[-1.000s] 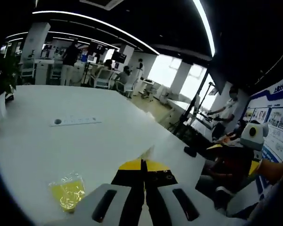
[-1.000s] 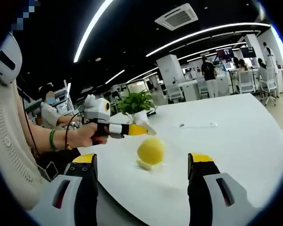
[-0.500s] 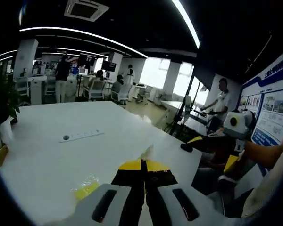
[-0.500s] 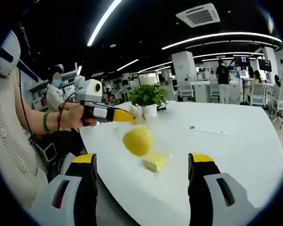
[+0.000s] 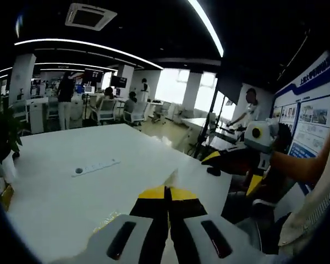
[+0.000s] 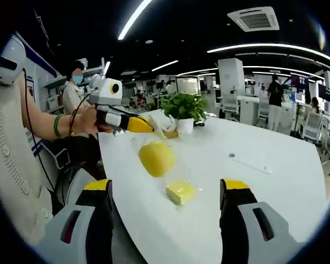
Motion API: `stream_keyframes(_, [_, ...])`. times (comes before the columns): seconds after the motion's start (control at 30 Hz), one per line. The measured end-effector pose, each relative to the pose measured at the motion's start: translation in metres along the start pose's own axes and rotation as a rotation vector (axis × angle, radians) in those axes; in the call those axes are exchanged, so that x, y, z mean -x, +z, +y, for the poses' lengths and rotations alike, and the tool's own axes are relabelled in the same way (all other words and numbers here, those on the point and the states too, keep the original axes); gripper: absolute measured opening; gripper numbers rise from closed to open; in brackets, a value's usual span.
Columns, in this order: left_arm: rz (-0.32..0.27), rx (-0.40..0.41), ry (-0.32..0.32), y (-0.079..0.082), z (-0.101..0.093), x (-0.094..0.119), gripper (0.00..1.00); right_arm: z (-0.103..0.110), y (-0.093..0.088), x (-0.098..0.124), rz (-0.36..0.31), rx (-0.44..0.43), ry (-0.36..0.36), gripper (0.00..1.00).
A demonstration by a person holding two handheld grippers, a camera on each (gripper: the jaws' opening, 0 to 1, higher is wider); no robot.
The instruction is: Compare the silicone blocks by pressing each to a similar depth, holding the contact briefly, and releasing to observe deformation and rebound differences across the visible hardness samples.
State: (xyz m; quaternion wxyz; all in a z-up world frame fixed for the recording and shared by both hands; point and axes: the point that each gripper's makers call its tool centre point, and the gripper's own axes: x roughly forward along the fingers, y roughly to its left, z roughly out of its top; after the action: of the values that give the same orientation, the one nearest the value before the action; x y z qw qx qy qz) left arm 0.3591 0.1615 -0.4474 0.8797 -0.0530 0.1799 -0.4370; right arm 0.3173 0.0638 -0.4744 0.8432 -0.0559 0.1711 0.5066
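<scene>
Your left gripper (image 6: 154, 127) has its fingers pinched tight on a clear bag w/ a round yellow block (image 6: 156, 158), dangling it over the table (image 6: 275, 187). Square yellow block (image 6: 181, 192) sits on the table below. Right gripper (image 6: 165, 192) fingers wide apart, holding nothing, prob ready to press.

White table top (image 6: 275, 187): smooth, matt, with faint sheen under the ceiling lights. Yellow rounded block (image 6: 155, 158), at about 10 o'clock from the view centre: soft-looking, matt, even skin. Flat yellow block (image 6: 181, 191), at 6 o'clock of it: inside clear glossy film that catches light. Right gripper (image 6: 168, 220): jaws of smooth grey-white plastic with glossy yellow tips. Left gripper (image 5: 166, 193): same grey plastic, black matt inner faces, yellow tips. Potted plant (image 6: 184, 107): leafy, in a smooth white pot.
</scene>
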Motion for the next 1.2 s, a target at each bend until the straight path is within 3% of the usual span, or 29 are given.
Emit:
stream_keyframes(0.17, [0.025, -0.056, -0.039, 0.012, -0.001, -0.005, 0.0, -0.015, 0.015, -0.012, 0.09, 0.086, 0.075, 0.75])
stream_keyframes(0.33, [0.036, -0.088, -0.07, 0.025, -0.001, -0.007, 0.0, -0.021, 0.044, -0.034, 0.107, 0.16, 0.168, 0.74])
stream_keyframes(0.43, [0.035, -0.087, -0.089, 0.032, -0.002, -0.009, 0.0, -0.021, 0.047, -0.05, 0.162, 0.208, 0.22, 0.72])
stream_keyframes(0.53, [0.028, -0.068, -0.116, 0.038, -0.003, -0.011, 0.0, -0.02, 0.042, -0.069, 0.242, 0.231, 0.276, 0.69])
stream_keyframes(0.73, [0.026, -0.063, -0.136, 0.041, 0.0, -0.017, 0.0, -0.012, 0.03, -0.103, 0.296, 0.261, 0.354, 0.61])
stream_keyframes(0.97, [0.044, -0.038, -0.135, 0.033, 0.01, -0.024, 0.0, -0.006, 0.012, -0.13, 0.342, 0.268, 0.409, 0.59])
stream_keyframes(1.2, [0.036, -0.002, -0.145, 0.031, 0.012, -0.026, 0.0, -0.004, -0.001, -0.145, 0.354, 0.278, 0.427, 0.42])
